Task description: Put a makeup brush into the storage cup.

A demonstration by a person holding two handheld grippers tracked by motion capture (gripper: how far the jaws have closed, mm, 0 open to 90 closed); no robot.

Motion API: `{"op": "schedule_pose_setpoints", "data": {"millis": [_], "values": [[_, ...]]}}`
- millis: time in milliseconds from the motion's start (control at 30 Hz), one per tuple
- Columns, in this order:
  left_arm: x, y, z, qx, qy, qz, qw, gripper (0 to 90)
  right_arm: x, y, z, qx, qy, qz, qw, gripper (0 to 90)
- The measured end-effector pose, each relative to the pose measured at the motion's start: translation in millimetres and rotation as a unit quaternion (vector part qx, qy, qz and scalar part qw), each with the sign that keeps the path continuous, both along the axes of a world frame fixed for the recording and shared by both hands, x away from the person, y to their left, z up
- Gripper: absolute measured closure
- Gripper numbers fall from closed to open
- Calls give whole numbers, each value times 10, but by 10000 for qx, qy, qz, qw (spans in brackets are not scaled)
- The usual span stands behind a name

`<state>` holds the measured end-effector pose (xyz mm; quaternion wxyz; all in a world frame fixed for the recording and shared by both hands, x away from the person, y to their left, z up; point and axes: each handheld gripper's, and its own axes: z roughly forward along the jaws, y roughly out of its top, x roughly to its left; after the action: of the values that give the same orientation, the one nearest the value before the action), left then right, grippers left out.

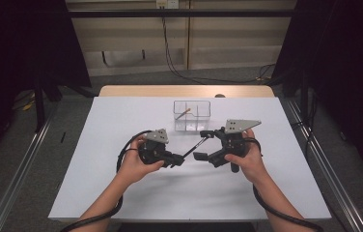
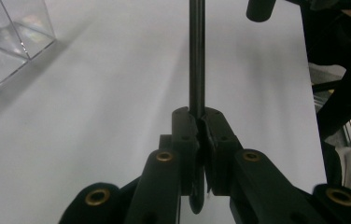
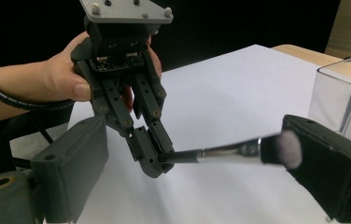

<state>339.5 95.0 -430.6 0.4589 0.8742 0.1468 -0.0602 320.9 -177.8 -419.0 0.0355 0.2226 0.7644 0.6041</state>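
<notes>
Black brush [image 3: 220, 153], slim handle, metal ferrule, soft pale bristles, is pinched at its handle end in the left claw [image 2: 197, 122], held above the white tabletop [image 1: 121, 121]. Right claw [image 3: 192, 158] is spread around the bristle end. Looks like a handover; next: close right, release left, drop into the clear divided box [image 1: 192, 116].

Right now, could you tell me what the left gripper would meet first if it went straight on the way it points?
Probably the right gripper: the left gripper holds a makeup brush whose bristle tip already lies between the open right jaws.
</notes>
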Motion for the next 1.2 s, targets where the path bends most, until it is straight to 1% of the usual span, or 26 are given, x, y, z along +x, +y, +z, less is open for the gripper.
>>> {"op": "schedule_pose_setpoints", "data": {"millis": [33,133,333,433,500,567,633,700,867,933,1000,1100,1133,1200], "values": [[-1,-1,2,-40,-29,38,10000,843,0,0,0,3,6,-5,10000,75],[5,-4,15,-164,-25,98,9998,843,1,3,2,1,-10,-41,10000,75],[5,-34,37,-350,-53,148,9993,843,5,20,6,14,-19,-82,10000,94],[7,-35,30,-481,-55,211,9986,843,8,14,4,41,16,-134,9999,134],[5,-30,26,-596,-51,271,9978,843,9,4,5,108,53,-146,9998,150],[7,-29,22,-640,-78,291,9975,843,9,-3,11,112,52,-177,9998,167],[4,-36,19,-667,-78,311,9973,843,13,-11,14,149,49,-173,9997,205],[3,-44,16,-697,-76,312,9971,843,14,-13,17,145,45,-206,9997,215],[-1,-58,10,-766,-52,331,9965,843,20,-31,15,199,28,-282,9994,304],[-1,-61,8,-758,-39,324,9966,843,16,-36,16,220,10,-286,9993,374],[-2,-67,3,-786,-64,339,9963,843,12,-41,23,262,24,-293,9992,418],[2,-62,10,-788,-58,349,9963,843,18,-57,35,316,27,-291,9991,557],[1,-63,11,-822,-56,354,9960,843,20,-62,39,336,41,-299,9990,571],[3,-64,16,-829,-49,377,9958,843,30,-63,40,376,96,-271,9989,628]]}}
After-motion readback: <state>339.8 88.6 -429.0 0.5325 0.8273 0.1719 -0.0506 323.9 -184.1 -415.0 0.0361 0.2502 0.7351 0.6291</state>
